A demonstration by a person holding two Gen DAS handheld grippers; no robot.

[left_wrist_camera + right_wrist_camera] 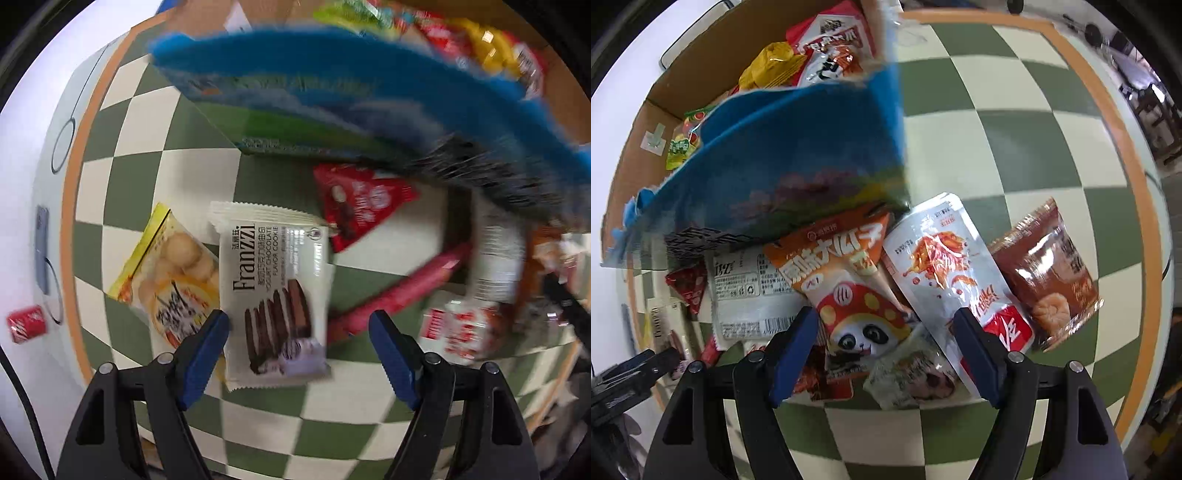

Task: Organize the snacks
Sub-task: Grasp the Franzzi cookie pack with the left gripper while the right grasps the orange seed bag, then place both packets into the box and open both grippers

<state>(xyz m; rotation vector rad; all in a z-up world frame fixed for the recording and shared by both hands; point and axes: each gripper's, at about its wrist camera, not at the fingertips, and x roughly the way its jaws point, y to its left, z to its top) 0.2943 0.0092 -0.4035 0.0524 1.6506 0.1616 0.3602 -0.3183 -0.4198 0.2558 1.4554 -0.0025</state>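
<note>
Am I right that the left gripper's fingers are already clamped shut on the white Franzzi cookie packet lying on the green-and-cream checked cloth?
Not quite. In the left wrist view the left gripper is open: its blue fingers stand apart on either side of the Franzzi cookie packet, without pressing it. The rest holds: the white packet does lie on the green-and-cream checked cloth.

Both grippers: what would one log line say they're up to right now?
left gripper: open, over Franzzi cookie packet | right gripper: open, over panda snack packet | nothing held | checkered table
</note>
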